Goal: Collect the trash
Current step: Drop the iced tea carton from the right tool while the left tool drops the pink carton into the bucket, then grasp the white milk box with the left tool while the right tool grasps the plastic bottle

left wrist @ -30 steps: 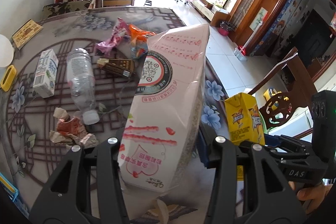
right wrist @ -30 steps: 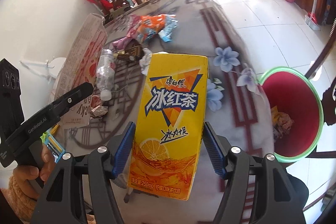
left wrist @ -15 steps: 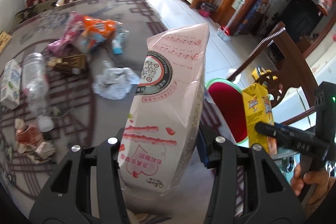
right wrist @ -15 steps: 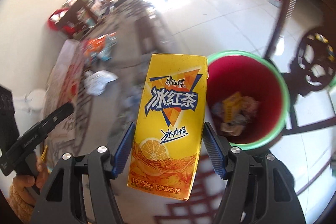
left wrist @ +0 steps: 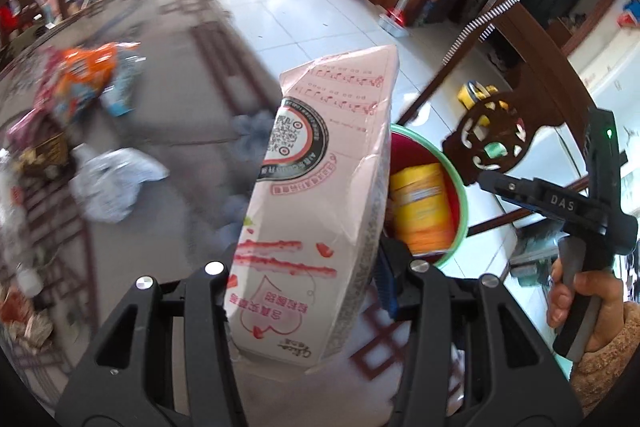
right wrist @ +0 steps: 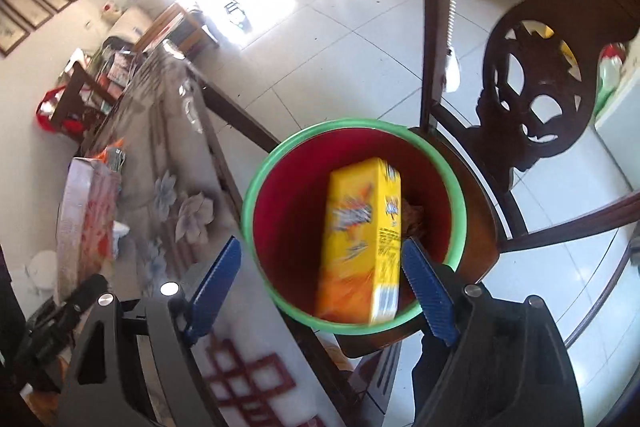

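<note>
Gripping the pink carton [left wrist: 320, 195], the left gripper [left wrist: 308, 279] blocked most of the red bin [right wrist: 280, 227]. Right gripper [right wrist: 320, 283] was spread wide, holding nothing; the yellow drink box [right wrist: 360, 239] sat inside the bin, blurred. Trash at the table's [left wrist: 192, 75] far edge was smeared.

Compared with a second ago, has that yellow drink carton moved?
Yes. The yellow carton has left the right gripper, now open, and dropped into the red bin beside the table.

The black right gripper [left wrist: 516, 189] carries white letters reading "DAS". The pink carton [left wrist: 320, 195] has a QR code and upside-down Chinese print, too blurred to read; the yellow carton's [right wrist: 362, 239] print is blurred too.
</note>
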`<control>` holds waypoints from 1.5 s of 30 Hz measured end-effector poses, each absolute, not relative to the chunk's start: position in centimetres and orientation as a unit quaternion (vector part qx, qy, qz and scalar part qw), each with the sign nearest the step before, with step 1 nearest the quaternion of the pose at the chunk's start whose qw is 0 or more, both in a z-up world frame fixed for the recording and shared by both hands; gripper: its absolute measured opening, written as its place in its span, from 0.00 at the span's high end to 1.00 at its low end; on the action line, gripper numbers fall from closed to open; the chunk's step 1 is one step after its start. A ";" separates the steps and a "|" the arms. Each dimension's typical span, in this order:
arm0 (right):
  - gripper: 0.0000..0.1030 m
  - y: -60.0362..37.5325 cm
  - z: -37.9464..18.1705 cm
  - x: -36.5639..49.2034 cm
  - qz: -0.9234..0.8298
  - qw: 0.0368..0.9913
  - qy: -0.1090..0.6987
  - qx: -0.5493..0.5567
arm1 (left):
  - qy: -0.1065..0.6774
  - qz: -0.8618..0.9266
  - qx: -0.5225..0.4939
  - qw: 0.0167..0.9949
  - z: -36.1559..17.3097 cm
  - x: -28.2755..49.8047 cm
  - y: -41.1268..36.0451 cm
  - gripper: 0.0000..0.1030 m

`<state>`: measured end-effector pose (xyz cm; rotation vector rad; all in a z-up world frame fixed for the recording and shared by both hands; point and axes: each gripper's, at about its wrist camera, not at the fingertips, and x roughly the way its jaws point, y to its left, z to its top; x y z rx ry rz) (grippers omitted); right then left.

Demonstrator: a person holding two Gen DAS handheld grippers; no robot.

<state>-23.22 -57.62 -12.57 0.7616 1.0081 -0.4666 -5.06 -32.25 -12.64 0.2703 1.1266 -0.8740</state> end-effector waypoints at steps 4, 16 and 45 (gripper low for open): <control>0.22 -58.3 -12.8 -24.6 -0.229 0.774 0.465 0.363 | 0.511 -0.439 0.145 0.725 -13.6 -6.1 -36.3 0.55; 0.22 -57.9 -12.3 -27.5 -0.257 0.760 0.463 0.378 | 0.512 -0.497 0.139 0.687 -14.6 -7.7 -41.0 0.21; 0.21 -29.3 -9.4 -4.3 0.016 0.819 0.520 0.244 | 0.506 -0.153 -0.045 0.848 -10.7 5.6 -0.8 0.20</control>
